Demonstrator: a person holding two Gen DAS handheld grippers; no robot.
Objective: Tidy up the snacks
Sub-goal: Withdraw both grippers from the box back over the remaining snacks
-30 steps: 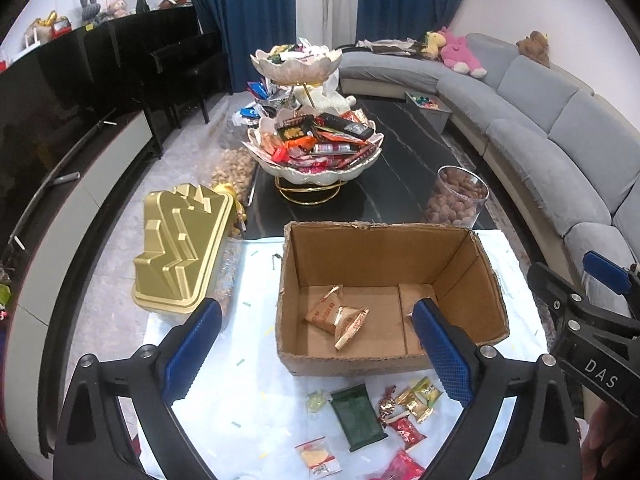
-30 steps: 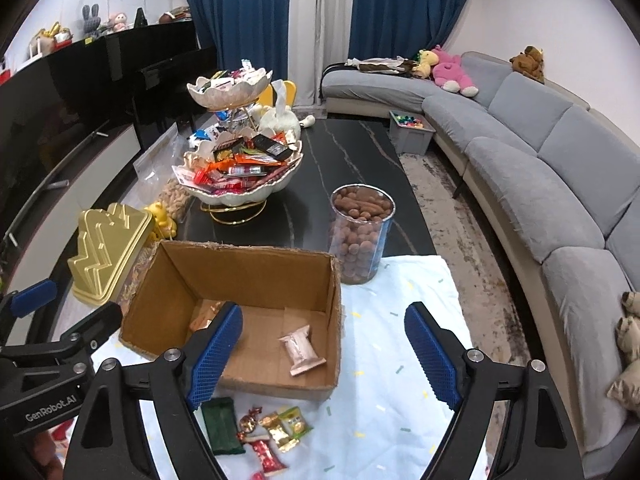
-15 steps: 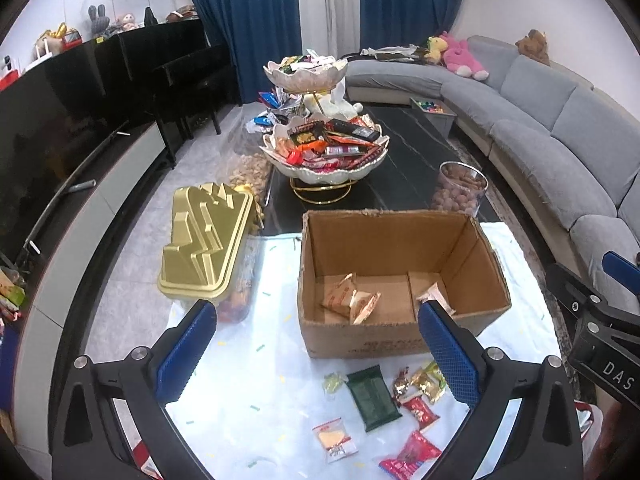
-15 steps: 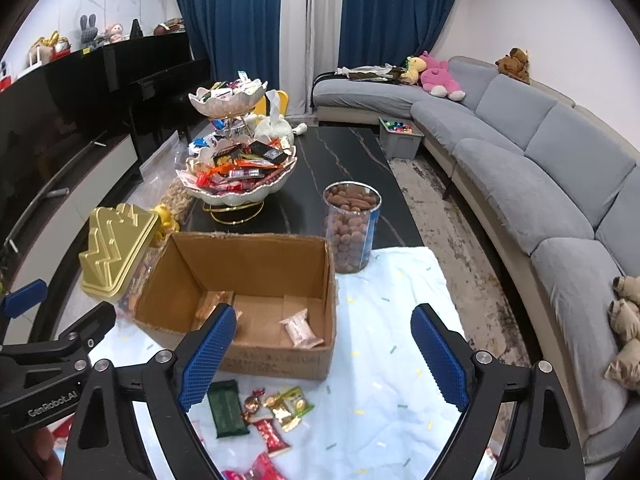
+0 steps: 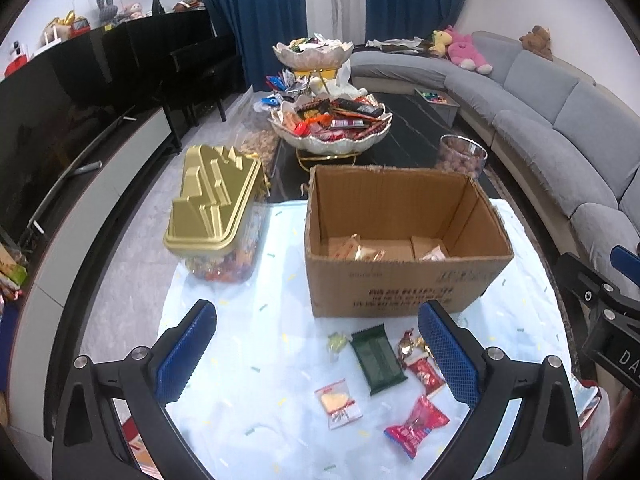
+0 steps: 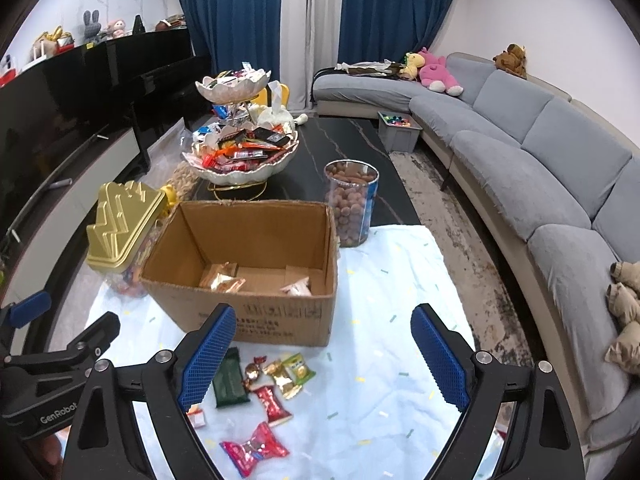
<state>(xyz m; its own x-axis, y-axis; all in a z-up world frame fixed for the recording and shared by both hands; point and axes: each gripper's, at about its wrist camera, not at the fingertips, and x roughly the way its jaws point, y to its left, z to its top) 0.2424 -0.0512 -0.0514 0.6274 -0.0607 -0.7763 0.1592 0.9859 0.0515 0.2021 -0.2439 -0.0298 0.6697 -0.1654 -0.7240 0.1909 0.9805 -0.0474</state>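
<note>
L view: yellow snack pkt [image 5: 338, 403] | R view: toy bin [image 6: 399, 131]

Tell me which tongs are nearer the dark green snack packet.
Right. The right tongs have one blue pad right over the dark green snack packet. The left tongs hover open with the packet between their pads, clear of both.

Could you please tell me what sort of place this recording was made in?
Most likely a home living room: a long grey sectional sofa with stuffed toys, blue curtains, and a dark coffee table carrying a tiered snack bowl.
</note>
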